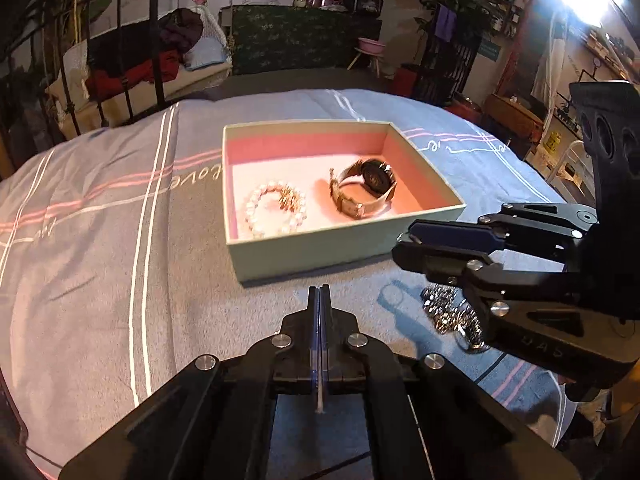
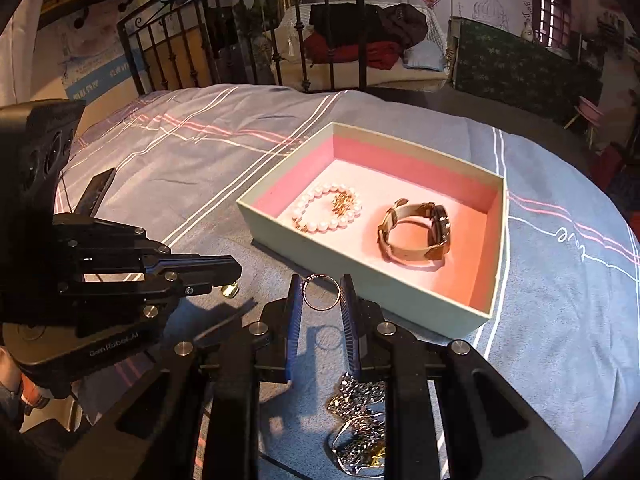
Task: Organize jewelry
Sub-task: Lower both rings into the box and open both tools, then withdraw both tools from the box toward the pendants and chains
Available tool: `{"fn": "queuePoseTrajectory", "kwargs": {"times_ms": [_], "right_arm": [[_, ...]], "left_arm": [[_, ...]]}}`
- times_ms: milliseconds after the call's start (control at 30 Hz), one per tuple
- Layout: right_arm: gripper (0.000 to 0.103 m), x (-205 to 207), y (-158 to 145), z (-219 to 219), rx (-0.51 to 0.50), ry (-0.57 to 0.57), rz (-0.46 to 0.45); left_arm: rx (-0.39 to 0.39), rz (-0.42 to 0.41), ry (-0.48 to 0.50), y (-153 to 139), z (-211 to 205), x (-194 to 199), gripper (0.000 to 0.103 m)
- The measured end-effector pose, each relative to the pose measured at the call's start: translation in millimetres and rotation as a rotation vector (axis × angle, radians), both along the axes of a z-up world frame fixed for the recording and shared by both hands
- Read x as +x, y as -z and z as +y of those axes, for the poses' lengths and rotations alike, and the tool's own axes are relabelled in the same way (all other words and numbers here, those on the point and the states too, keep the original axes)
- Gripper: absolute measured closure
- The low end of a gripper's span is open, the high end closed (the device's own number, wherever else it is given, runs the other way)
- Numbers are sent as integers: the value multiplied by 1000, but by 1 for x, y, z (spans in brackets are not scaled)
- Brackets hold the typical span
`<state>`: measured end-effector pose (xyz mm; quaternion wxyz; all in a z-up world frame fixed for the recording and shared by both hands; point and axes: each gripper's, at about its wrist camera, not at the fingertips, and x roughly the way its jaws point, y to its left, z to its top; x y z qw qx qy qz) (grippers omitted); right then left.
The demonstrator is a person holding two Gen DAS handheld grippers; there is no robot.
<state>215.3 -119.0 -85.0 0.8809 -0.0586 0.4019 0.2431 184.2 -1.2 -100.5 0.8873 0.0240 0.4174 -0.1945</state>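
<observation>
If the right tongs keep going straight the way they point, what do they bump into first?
Probably the near wall of the box. The right tongs, shut on a ring, point at it just ahead. They might clear the rim and reach the watch instead; depth is hard to judge.

Open bedspread lies left of the box; a metal jewelry heap crowds its near right.

Black claw, silver screws, blue pads
</observation>
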Motion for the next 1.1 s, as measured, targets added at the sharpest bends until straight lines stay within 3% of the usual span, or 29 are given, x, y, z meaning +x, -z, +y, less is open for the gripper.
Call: {"fn": "queuePoseTrajectory", "kwargs": {"times_ms": [167,300,500,867,900,933,967,1000,1100], "right_arm": [[83,21,-18,-9,-10,78,-59],[83,43,-28,-17,-36,125,-96],[83,74,-20,-19,-66,144,-64],[82,78,-1,-24,-54,128,-7],[71,77,-1,-25,-56,127,-3],[49,74,-1,-26,-58,131,-9],[39,70,-3,-27,-59,139,-27],[31,65,-6,-29,-61,145,-45],[31,45,-10,-37,-40,141,-56]], "left_arm": [[-16,-75,5,-30,-15,31,103],[-30,-77,-10,-40,-23,63,103],[-27,-28,-65,-28,-24,93,103],[-33,-6,-94,-20,-17,93,102],[-36,-7,-97,-21,-15,91,91],[-44,-8,-100,-23,-12,88,80],[-51,-14,-111,-25,-9,84,40],[-55,-32,-129,-28,-4,77,20],[-54,-63,-132,-31,7,53,21]]}}
